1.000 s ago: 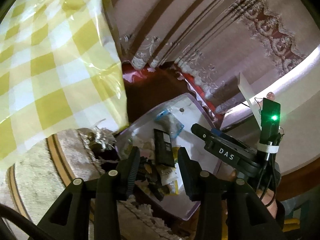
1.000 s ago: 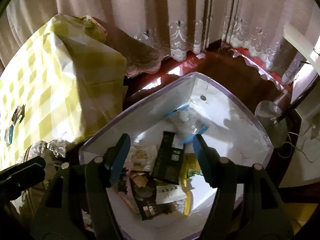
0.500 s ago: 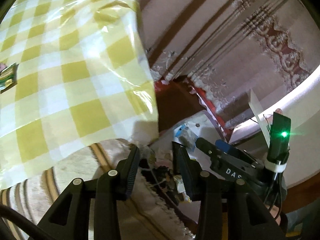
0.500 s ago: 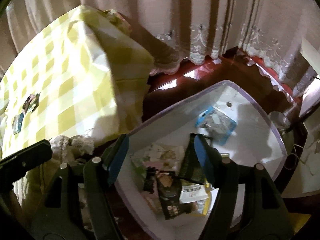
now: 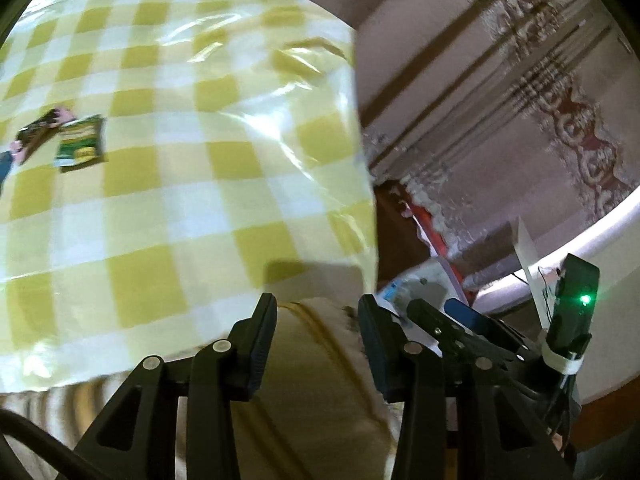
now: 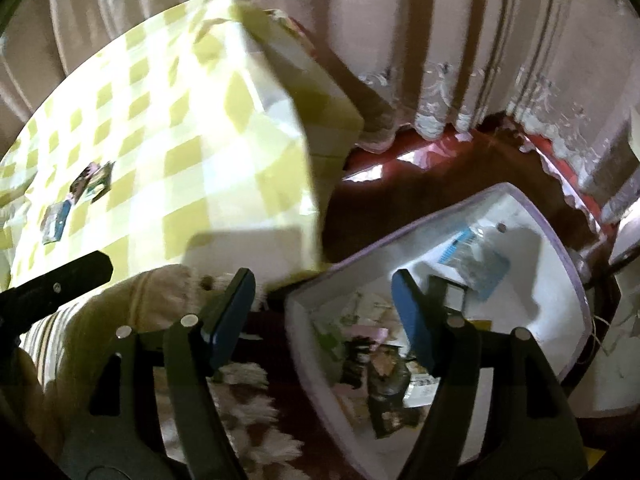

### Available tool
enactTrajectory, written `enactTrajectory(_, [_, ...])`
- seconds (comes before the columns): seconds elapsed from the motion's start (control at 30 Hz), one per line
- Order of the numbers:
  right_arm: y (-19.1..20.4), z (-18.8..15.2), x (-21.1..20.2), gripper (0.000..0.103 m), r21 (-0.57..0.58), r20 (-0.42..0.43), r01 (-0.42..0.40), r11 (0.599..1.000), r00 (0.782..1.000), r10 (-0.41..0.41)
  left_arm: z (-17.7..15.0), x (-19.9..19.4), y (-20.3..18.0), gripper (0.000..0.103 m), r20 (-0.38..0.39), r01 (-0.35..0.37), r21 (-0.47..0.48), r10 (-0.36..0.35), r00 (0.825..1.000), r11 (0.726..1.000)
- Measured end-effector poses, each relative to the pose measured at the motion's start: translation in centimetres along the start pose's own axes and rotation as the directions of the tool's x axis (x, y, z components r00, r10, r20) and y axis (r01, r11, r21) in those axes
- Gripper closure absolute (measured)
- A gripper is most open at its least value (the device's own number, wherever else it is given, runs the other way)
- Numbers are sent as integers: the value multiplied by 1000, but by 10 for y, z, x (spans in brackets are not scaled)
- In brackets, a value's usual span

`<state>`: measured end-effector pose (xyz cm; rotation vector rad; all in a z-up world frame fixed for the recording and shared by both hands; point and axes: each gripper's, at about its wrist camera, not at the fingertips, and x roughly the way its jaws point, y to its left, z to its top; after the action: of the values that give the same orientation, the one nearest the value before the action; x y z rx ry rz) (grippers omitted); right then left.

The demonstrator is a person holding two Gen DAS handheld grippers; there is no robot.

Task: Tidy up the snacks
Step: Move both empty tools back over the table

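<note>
Your work surface is a table [image 5: 192, 200] covered with a yellow-and-white checked cloth. Three snack packets lie together on it at the far left: a green packet [image 5: 80, 144], a dark packet [image 5: 38, 134] touching it, and a blue packet [image 6: 56, 222] just beside them.

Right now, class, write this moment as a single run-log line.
left claw: open, empty | right claw: open, empty, just widened | white bin: holds snacks | snack packets: on checked tablecloth
</note>
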<state>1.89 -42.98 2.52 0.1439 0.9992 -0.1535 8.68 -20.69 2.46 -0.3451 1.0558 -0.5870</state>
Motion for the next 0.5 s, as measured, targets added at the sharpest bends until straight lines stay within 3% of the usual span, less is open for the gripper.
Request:
enactTrajectory(0.2, [44, 8, 2, 29, -54, 17, -54, 997, 998, 55, 10, -24, 37, 59, 61, -108, -44, 111, 992, 993])
enactTrajectory(0.5, [118, 18, 14, 29, -149, 21, -115, 982, 993, 119, 26, -61, 97, 55, 134, -240, -115, 254, 958, 964])
